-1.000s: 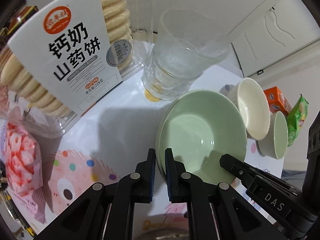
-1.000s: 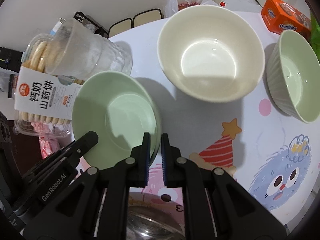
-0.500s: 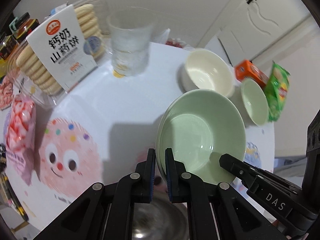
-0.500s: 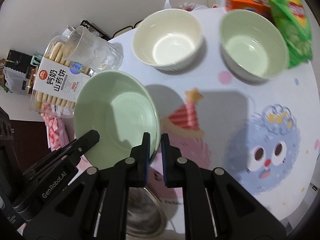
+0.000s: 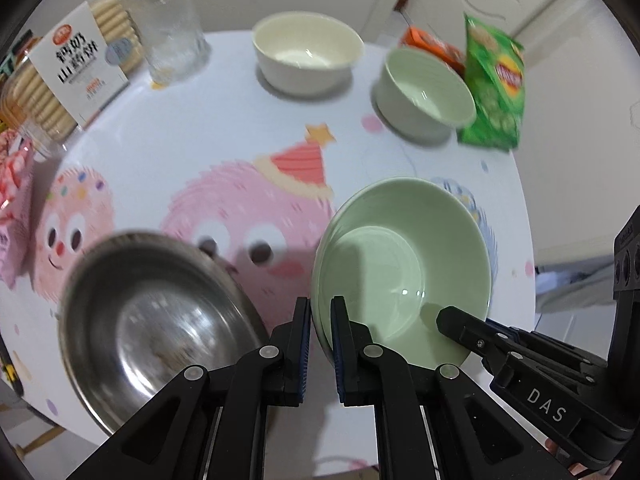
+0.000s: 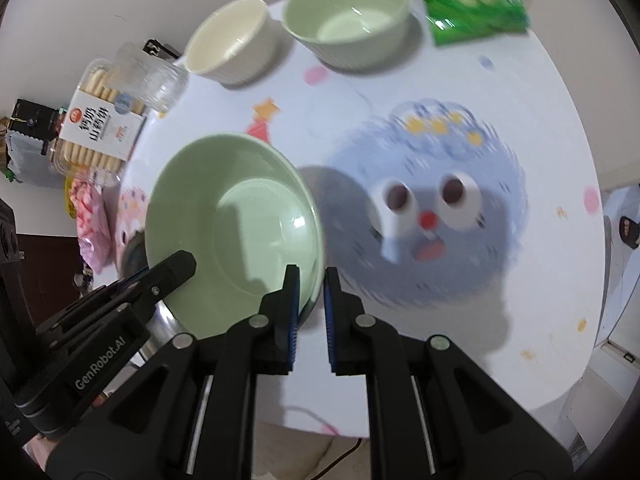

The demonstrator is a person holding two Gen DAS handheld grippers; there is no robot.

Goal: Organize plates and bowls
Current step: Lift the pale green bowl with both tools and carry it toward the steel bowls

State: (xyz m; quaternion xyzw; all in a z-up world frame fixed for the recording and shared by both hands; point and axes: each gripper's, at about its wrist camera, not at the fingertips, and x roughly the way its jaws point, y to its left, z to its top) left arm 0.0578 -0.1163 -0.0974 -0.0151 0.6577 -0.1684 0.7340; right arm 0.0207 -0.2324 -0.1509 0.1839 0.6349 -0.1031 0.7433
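**Both grippers pinch one green plate above the table**

The left gripper (image 5: 320,320) pinches the near left rim of the green plate (image 5: 404,264), one finger inside and one outside. The right gripper (image 6: 308,292) pinches the opposite rim of the same plate, its fingers likewise on either side of the edge. The plate is held up over the round table (image 5: 224,120) with its cartoon-printed cloth. Just left of the plate sits a steel bowl (image 5: 156,320). Farther back stand a cream bowl (image 5: 308,52) and a green bowl (image 5: 424,92), near each other. A chip bag (image 5: 494,88) lies beside the green bowl; a glass (image 5: 172,44) and a biscuit box (image 5: 76,68) stand at the far left.
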